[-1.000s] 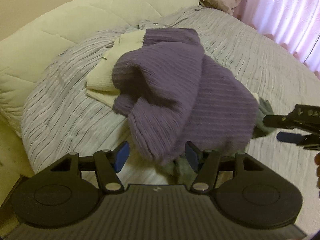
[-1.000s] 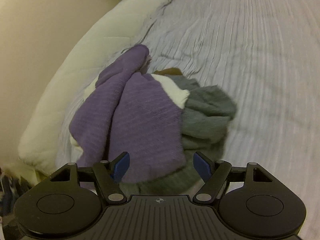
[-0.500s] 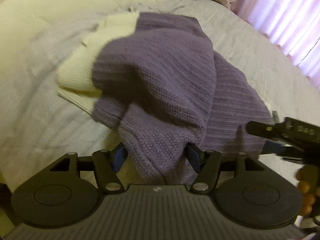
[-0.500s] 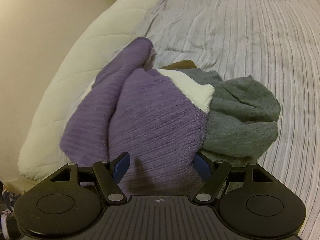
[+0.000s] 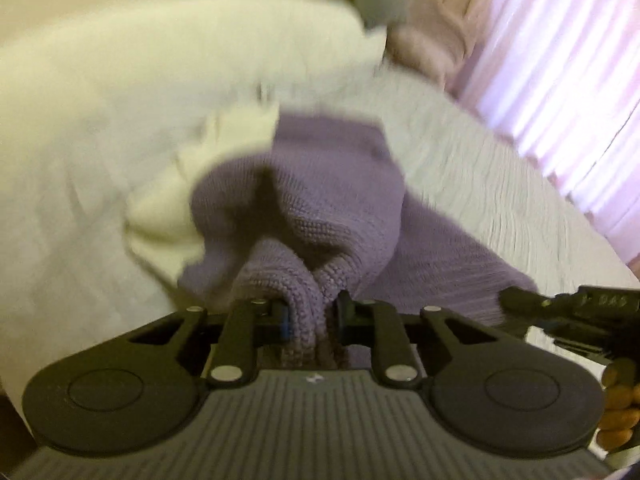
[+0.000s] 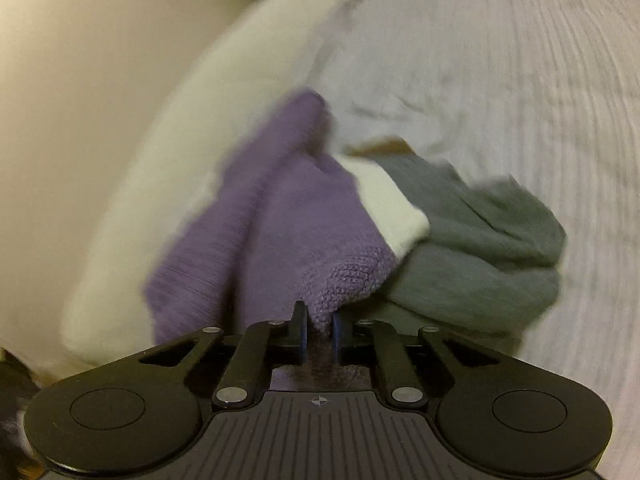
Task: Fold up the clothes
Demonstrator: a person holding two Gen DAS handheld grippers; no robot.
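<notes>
The wide bed covered in a pale grey ribbed bedspread [image 6: 500,92] carries everything, with a long cream quilted bolster [image 6: 224,128] running along its far-left edge and pink curtains [image 5: 560,60] hanging beyond its right side. The heap of clothes lies toward the bolster edge of the bed, probably dumped there to be sorted one piece at a time. Uppermost is the purple chunky-knit sweater with cream panels [image 5: 320,192], draped over a crumpled grey fleece garment [image 6: 480,248] that sticks out toward the middle of the bed. Both views are smeared, so finer folds cannot be read. The left gripper [image 5: 311,314] has its jaws drawn in tight on a bunched ridge of the purple knit, and the right gripper [image 6: 318,328] is likewise pinched onto another edge of the same sweater; two separate holds would let the garment be lifted clear of the grey one and spread flat, the likely first step before any fold.
</notes>
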